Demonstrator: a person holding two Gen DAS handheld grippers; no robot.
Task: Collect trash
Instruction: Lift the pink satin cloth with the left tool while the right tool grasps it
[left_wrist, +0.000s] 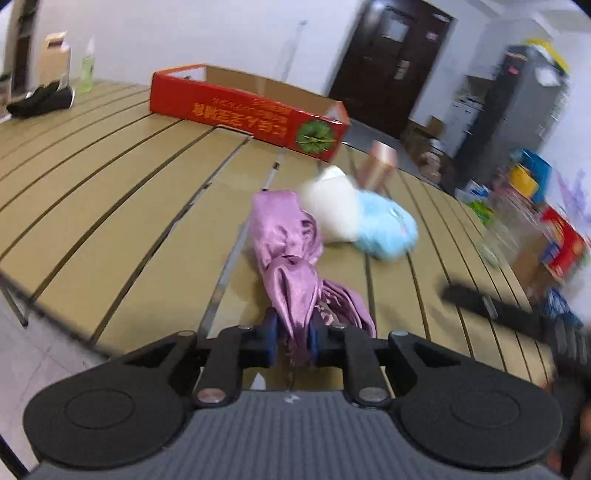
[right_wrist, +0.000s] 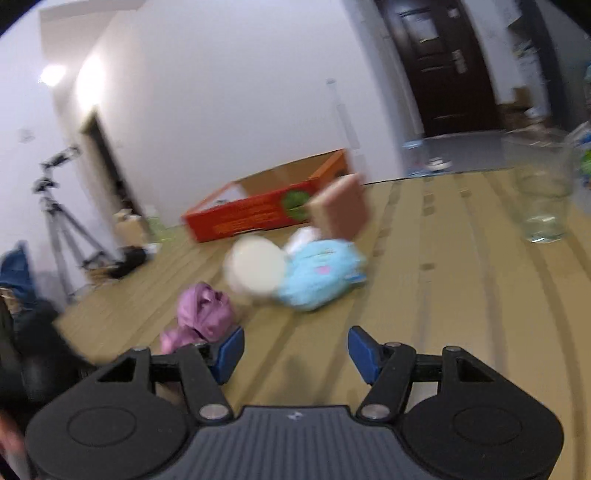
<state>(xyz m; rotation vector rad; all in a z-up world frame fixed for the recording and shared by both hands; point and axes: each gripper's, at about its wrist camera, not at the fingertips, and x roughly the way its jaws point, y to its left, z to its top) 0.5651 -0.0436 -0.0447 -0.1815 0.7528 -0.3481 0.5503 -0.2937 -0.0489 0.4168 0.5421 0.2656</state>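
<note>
On the table (left_wrist: 110, 206) lay one purple cloth (left_wrist: 291, 266), one white wad (left_wrist: 332, 210), one blue pack (left_wrist: 388, 229), one copper cup (left_wrist: 380, 166), one red box (left_wrist: 251, 110), one glass jar (right_wrist: 543, 199) and one green bottle (left_wrist: 87, 70).

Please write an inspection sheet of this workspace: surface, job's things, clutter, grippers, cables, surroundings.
Surface: slatted tan table.
Job's things: purple wrapper; white wad touching blue packet; open red box behind.
Clutter: brown carton, glass jar, spray bottle.
Grippers: left hand-held gripper shut on purple wrapper; right hand-held gripper open, empty.
Cables: nothing seen.
Surroundings: dark door, tripod.
</note>
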